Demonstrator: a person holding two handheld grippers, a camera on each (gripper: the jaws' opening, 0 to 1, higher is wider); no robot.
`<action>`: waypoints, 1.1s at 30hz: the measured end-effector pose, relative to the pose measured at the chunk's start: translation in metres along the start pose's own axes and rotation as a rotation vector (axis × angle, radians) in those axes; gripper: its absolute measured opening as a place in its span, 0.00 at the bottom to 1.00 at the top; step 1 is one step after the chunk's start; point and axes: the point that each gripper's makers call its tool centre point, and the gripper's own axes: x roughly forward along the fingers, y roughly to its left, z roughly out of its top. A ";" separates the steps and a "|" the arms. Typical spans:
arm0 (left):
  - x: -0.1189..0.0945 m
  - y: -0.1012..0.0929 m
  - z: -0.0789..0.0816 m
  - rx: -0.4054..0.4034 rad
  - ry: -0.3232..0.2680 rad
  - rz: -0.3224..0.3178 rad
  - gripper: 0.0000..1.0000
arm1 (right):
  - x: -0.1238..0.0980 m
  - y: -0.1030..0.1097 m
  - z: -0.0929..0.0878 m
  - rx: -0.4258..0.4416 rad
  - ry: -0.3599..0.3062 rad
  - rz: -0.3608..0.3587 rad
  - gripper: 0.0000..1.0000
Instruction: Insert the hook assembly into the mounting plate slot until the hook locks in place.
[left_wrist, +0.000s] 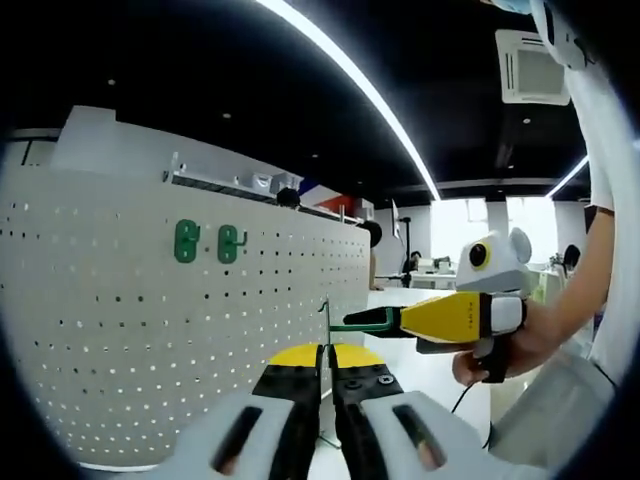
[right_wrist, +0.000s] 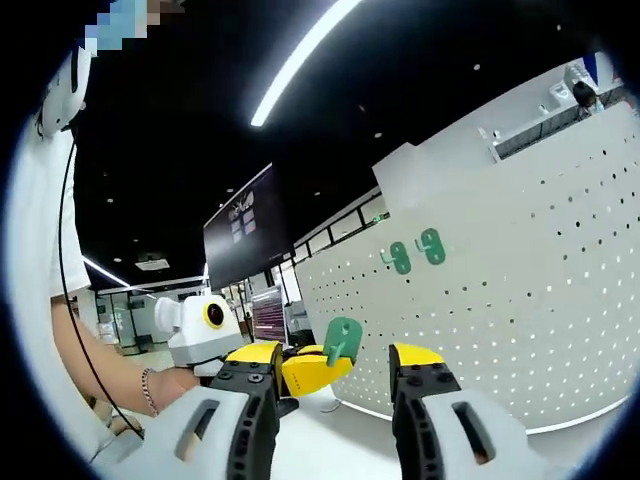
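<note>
My left gripper is shut on a thin green hook assembly, which I see edge-on above its yellow tips. In the right gripper view the same green piece shows its flat face, held by the left gripper that comes in from the left. My right gripper stands open, its jaws wide apart on either side of that piece without touching it. In the left gripper view the right gripper points at the hook's arm. The white pegboard carries two green mounted hooks.
The pegboard with its two green hooks curves off to the right. A person's hand holds the right gripper; an arm is on the left. There is a white table surface below, with office desks and a dark screen behind.
</note>
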 end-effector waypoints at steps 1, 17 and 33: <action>0.000 0.000 0.000 0.000 -0.001 0.002 0.02 | 0.000 0.000 0.001 0.005 -0.004 -0.001 0.39; -0.002 0.001 0.001 -0.001 -0.008 0.020 0.02 | 0.008 0.000 -0.002 0.028 0.031 -0.021 0.18; -0.001 -0.003 0.001 0.001 -0.009 0.028 0.02 | 0.014 0.000 -0.006 0.031 0.052 -0.051 0.04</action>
